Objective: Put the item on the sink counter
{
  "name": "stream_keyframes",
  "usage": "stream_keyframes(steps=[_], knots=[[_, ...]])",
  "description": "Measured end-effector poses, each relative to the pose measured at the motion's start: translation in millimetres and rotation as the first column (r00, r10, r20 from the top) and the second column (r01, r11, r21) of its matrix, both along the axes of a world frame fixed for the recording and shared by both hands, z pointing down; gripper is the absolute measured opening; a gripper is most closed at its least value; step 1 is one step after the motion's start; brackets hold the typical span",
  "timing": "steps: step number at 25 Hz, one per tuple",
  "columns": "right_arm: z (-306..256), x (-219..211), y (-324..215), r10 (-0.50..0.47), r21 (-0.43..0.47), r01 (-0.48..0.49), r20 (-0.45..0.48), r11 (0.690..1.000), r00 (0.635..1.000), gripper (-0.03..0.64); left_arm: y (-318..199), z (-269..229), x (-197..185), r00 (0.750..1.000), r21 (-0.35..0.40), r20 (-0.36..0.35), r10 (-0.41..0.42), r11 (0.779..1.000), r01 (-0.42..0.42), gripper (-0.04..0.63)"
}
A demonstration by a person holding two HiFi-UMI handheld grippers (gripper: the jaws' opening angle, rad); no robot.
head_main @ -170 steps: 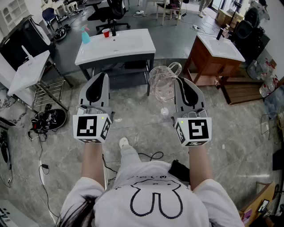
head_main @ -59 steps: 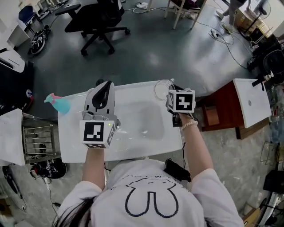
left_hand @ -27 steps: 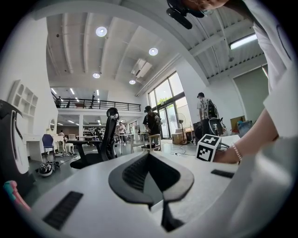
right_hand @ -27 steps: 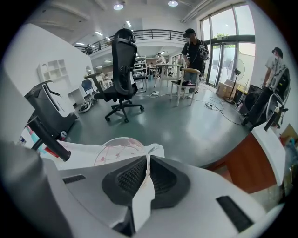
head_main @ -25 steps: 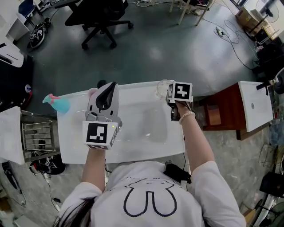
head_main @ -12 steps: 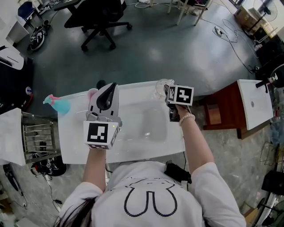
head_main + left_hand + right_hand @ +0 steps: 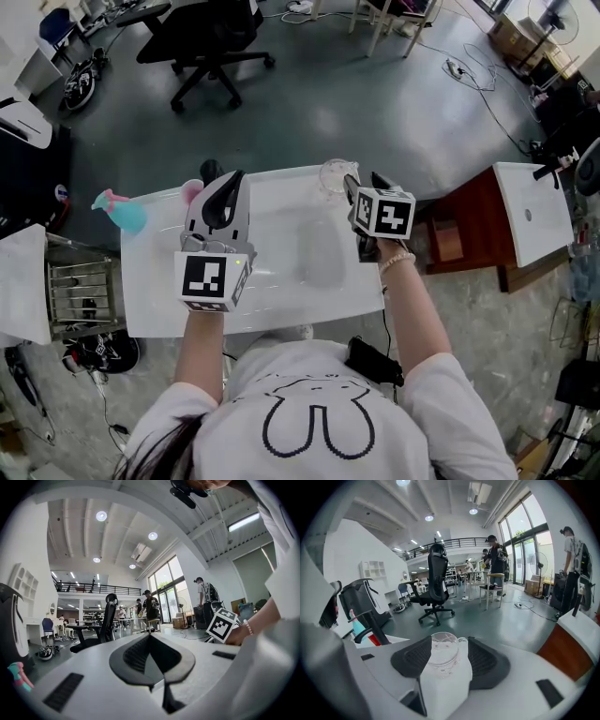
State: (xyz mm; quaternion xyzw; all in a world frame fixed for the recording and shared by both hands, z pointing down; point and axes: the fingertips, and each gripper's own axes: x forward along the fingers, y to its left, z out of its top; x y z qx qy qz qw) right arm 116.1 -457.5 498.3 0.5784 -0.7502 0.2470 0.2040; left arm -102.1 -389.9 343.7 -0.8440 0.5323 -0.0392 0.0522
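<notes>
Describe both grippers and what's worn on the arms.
Both the left gripper and right gripper are light grey shells with black ribbed pads, each carrying a cube of black-and-white square markers. Short white sleeves; a beaded bracelet on the right wrist.

The jug (image 7: 442, 651) is clear glass with a cut pattern, smooth and shining. My right gripper (image 7: 446, 660) has pads (image 7: 410, 660) that look like black matt rubber with fine ribs, on a plain white plastic body. The sink counter (image 7: 272, 298) is white and glossy, and the floor (image 7: 375, 94) is grey and polished.
</notes>
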Motion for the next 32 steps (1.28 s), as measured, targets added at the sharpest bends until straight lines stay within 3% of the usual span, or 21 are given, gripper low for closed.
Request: stream_keyframes(steps=[7,13,15,21,32], knots=[[-39.4,1.7,45.6,-0.056,0.139,0.061,-0.04,0.988,0.998,0.207,32.6,-15.4,11.2,1.0,0.037,-0.007,0.0,0.999,0.0,0.009],[-78.4,6.5,85.7,-0.071,0.272,0.085,-0.061,0.958,0.996,0.152,63.7,-28.3,20.7,1.0,0.065,-0.011,0.0,0.998,0.001,0.009],[-89.0,6.7,98.9,-0.079,0.312,0.089,-0.046,0.946,0.996,0.104,73.2,-32.5,21.7,1.0,0.075,-0.02,-0.001,0.997,0.002,0.009],[-116.4,9.2,136.9,-0.105,0.423,0.116,-0.048,0.899,0.993,0.043,99.8,-45.4,26.0,1.0,0.114,-0.021,0.001,0.993,0.001,0.009],[-174.3,-0.1,183.4,-0.123,0.608,0.162,-0.106,0.777,0.987,0.028,116.8,-67.4,20.9,1.0,0.169,-0.003,0.021,0.985,-0.02,0.009]])
